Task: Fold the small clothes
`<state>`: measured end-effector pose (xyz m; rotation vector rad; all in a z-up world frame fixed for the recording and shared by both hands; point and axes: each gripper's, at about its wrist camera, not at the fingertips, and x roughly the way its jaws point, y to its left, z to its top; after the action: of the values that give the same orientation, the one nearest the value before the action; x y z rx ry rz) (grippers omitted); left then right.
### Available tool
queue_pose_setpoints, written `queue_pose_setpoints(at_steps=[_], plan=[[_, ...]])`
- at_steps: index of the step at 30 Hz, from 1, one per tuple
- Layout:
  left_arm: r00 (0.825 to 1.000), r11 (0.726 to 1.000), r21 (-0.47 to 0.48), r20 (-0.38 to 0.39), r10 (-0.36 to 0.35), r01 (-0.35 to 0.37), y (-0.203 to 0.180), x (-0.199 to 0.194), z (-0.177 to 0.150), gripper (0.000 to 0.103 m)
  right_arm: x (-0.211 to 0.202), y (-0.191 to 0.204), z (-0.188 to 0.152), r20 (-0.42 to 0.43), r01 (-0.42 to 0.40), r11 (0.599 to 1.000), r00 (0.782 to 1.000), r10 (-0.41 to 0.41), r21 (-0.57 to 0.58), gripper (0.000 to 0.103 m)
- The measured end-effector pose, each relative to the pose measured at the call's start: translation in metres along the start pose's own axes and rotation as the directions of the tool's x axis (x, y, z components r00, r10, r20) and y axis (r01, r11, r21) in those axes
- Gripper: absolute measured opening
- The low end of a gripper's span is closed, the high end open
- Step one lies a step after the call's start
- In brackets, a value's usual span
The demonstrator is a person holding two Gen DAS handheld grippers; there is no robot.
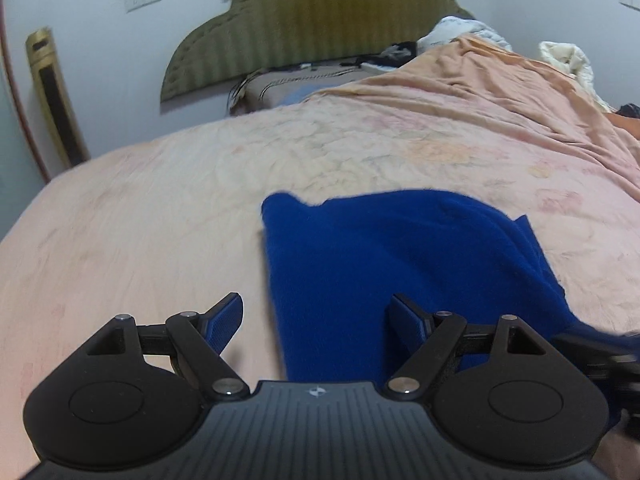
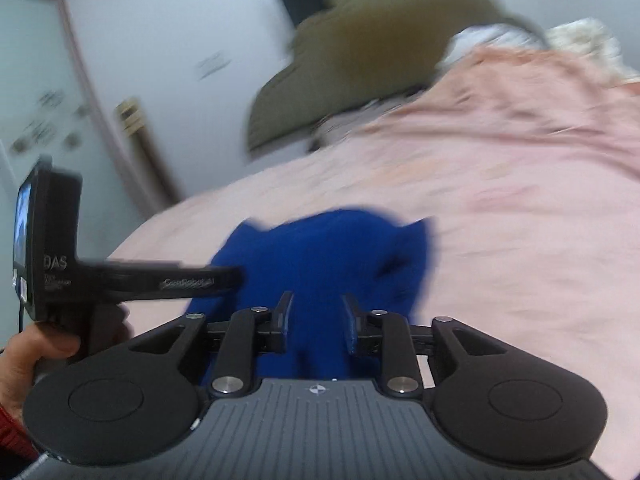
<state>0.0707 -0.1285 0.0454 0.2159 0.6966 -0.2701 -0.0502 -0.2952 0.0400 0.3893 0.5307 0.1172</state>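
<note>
A deep blue fleece garment (image 1: 392,264) lies loosely doubled on the pink bedsheet (image 1: 160,220), its straight left edge running toward the camera. My left gripper (image 1: 316,312) hovers over that near edge, open wide; the cloth is below the jaws, untouched by the blue pads (image 1: 224,324). In the right wrist view, which is blurred, the garment (image 2: 328,248) bunches up just ahead of my right gripper (image 2: 317,308). Its jaws stand narrowly open with blue cloth showing in the gap, and the pads are not pressing on it. A hand (image 2: 32,352) holds the left tool at the left edge.
A green padded headboard (image 1: 312,20) stands against the far wall. A rumpled orange quilt (image 1: 500,92) and white bedding (image 1: 568,56) pile up at the back right. A gold tower appliance (image 1: 56,96) stands by the wall left of the bed's edge.
</note>
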Motion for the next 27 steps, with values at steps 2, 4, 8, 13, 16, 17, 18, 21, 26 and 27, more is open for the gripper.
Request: queue_pose_setpoints(at_steps=[2,4,8,13,16,17,18,21,26,27], plan=[[1.0,1.0,0.002,-0.015,-0.006,0.006,0.001,0.0,-0.005,0.081,0.021,-0.005,-0.003,-0.068,0.053,0.998,0.996,-0.052,0.022,0.026],[1.0,1.0,0.015,-0.01,0.004,-0.004,0.002,-0.003,-0.009,0.081,0.027,-0.014,-0.008,-0.08,0.11,0.992,0.991,-0.106,0.053,0.025],[1.0,1.0,0.021,-0.01,0.008,-0.008,0.0,-0.005,-0.011,0.081,0.008,-0.012,-0.008,-0.041,0.079,0.995,0.996,-0.077,0.054,0.038],[1.0,1.0,0.02,0.0,-0.007,0.007,0.003,-0.013,-0.017,0.081,0.003,-0.031,-0.009,-0.037,0.077,0.987,0.997,-0.073,0.138,0.04],[0.998,0.998,-0.004,-0.002,-0.059,0.059,0.012,-0.021,-0.027,0.081,-0.007,-0.037,-0.014,-0.037,0.116,0.984,0.993,-0.112,0.135,0.064],[0.997,0.996,-0.011,-0.003,-0.083,0.083,0.015,-0.024,-0.032,0.081,-0.008,-0.04,-0.015,-0.042,0.133,0.982,0.991,-0.129,0.131,0.069],[0.994,0.994,-0.016,-0.008,-0.108,0.108,0.019,-0.026,-0.038,0.081,-0.009,-0.043,-0.017,-0.047,0.142,0.981,0.99,-0.136,0.133,0.069],[0.981,0.981,-0.057,-0.045,-0.189,0.186,0.034,-0.027,-0.057,0.085,-0.008,-0.056,-0.022,-0.078,0.091,0.98,0.994,-0.078,0.178,0.069],[0.93,0.903,-0.279,-0.072,-0.359,0.327,0.069,-0.018,-0.079,0.087,-0.009,-0.066,-0.024,-0.124,-0.05,0.975,0.989,0.078,0.215,0.064],[0.927,0.895,-0.298,-0.073,-0.368,0.332,0.071,-0.017,-0.078,0.087,-0.009,-0.068,-0.024,-0.127,-0.079,0.968,0.986,0.112,0.236,0.059]])
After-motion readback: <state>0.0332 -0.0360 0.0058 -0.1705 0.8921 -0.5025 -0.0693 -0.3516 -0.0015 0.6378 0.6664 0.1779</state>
